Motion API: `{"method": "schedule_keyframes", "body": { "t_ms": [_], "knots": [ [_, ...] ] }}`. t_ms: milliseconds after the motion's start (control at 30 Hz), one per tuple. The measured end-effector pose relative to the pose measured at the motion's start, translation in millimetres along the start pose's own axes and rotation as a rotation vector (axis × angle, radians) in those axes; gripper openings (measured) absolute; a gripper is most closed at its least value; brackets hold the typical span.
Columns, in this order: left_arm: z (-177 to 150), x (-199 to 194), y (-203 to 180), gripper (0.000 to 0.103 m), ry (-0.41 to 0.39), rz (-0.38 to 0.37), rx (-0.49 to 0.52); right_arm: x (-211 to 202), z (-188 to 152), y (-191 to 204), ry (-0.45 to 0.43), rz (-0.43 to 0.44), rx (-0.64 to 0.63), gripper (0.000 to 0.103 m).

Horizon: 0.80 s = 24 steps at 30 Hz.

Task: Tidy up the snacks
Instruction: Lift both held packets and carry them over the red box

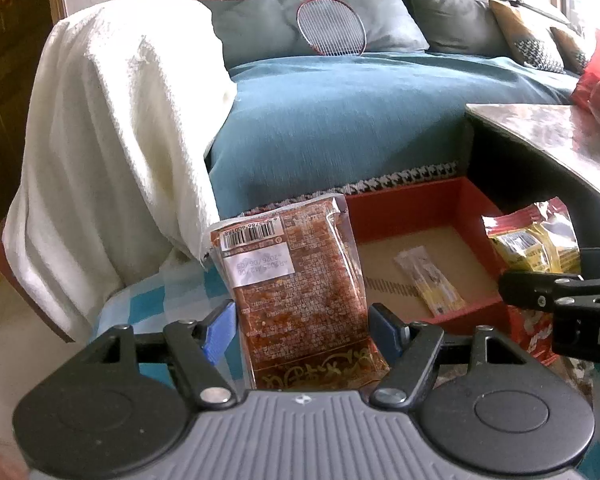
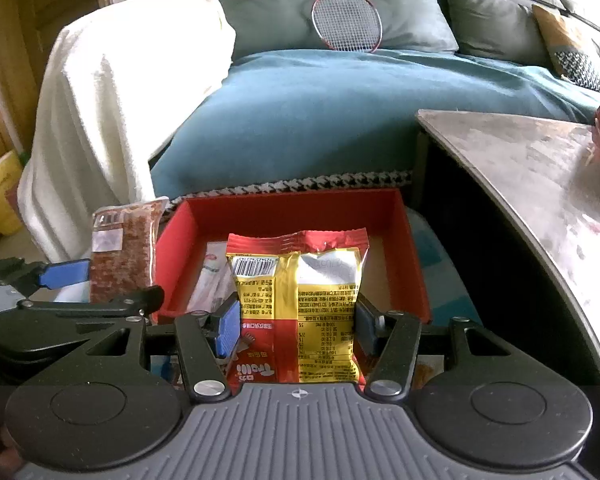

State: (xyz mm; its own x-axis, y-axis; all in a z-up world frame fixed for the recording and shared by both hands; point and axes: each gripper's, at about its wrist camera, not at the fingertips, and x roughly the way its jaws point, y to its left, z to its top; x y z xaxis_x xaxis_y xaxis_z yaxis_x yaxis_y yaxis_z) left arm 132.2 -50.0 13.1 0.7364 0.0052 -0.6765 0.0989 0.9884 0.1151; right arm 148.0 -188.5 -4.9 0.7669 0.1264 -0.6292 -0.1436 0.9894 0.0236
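The left tool pinches an upright clear packet of brown snack just left of the red open-topped cardboard box. Only the left view shows a small yellow sachet lying fully visible on the box floor. The right tool pinches a red-and-yellow foil snack bag that blocks much of the box, near a grey stone table.
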Motion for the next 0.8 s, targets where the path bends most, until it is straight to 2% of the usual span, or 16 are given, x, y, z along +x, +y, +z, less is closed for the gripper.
{"method": "schedule_keyframes", "body": {
  "t_ms": [800],
  "knots": [
    [17.3,23.9,-9.1,0.065,-0.021,0.028,0.031,27.8,28.8,-5.3,-0.013,-0.024,-0.027,0.064]
  ]
}}
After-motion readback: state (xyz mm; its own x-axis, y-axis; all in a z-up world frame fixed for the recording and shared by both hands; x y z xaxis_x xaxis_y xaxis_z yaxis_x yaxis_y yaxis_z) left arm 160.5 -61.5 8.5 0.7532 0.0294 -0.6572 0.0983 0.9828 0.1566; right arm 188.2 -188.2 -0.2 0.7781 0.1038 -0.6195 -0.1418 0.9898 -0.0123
